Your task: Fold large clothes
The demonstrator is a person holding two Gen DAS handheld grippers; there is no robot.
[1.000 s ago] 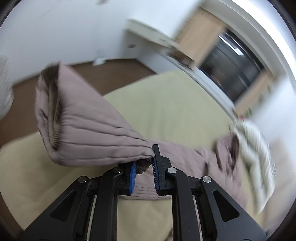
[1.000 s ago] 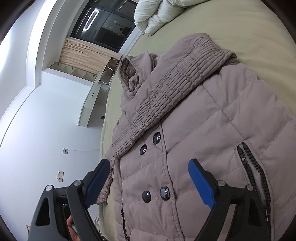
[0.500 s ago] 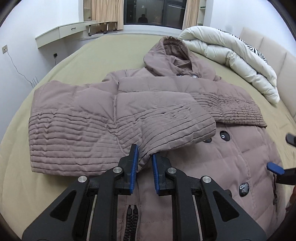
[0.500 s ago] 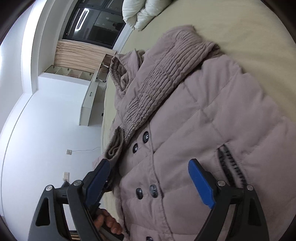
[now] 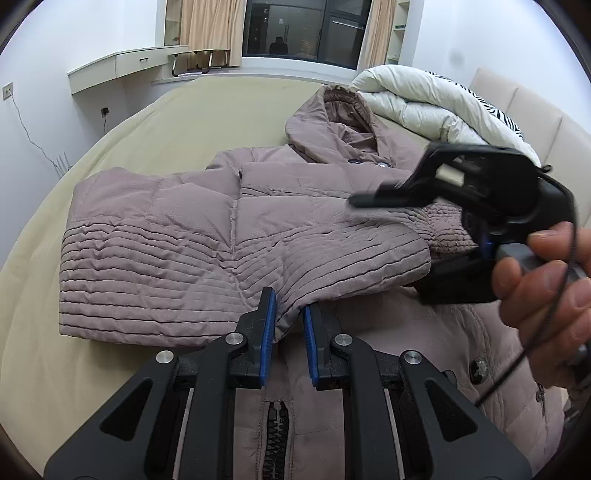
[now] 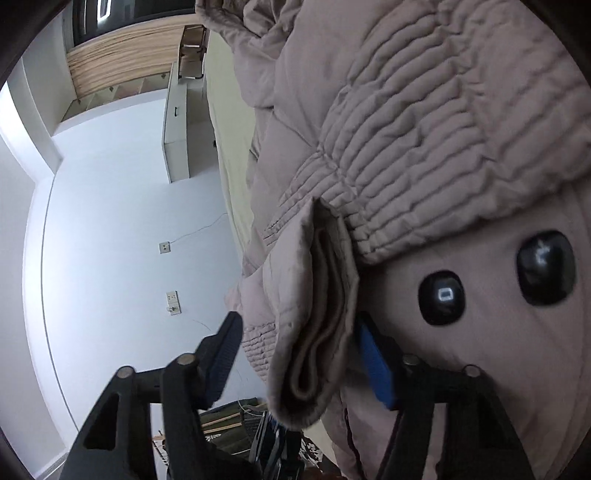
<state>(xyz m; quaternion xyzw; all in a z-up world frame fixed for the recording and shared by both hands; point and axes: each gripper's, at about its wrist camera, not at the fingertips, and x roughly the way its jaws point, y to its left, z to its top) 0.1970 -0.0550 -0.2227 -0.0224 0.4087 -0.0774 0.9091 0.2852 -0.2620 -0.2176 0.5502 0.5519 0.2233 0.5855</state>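
Note:
A mauve hooded puffer coat (image 5: 332,184) lies front up on the bed, its left sleeve (image 5: 192,254) folded across the chest. My left gripper (image 5: 289,332) is shut on that sleeve's cuff edge, low over the coat's zipper (image 5: 275,435). My right gripper (image 5: 439,229) comes in from the right, held by a hand (image 5: 546,280). In the right wrist view its jaws are open around the folded cuff end (image 6: 317,317), my right gripper (image 6: 301,354) close over the coat front by two black buttons (image 6: 441,297).
The olive-yellow bed sheet (image 5: 184,122) spreads around the coat. A rolled white duvet (image 5: 417,107) lies at the head, against a beige headboard (image 5: 528,118). A white desk (image 5: 125,68) and dark window (image 5: 299,29) stand beyond the bed.
My right gripper has swung in over the coat and now straddles the sleeve cuff. My left gripper keeps hold of the cuff, which has settled on the chest.

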